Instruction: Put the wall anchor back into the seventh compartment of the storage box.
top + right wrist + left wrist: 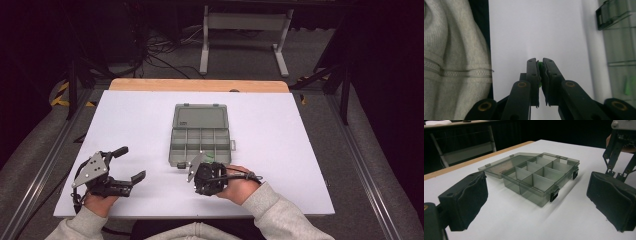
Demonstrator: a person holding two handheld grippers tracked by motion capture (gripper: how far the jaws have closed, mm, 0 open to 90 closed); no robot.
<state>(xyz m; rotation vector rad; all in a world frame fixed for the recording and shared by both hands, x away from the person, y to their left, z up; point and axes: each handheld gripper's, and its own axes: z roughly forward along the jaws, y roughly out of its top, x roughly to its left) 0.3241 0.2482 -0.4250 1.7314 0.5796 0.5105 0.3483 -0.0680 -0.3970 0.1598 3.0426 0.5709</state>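
Right gripper [540, 65]: fingers pinch small green piece [539, 65], just beside organizer box [200, 136] near edge.
Left gripper [131, 163]: fingers wide, empty, farther left.

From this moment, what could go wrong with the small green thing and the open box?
1. The right gripper pinches a small green piece only at its fingertips; it might slip out and fall on the white table beside the box.
2. The compartment box is light and open, and the left gripper stands open and apart from it; a bump from the right gripper could push the box.
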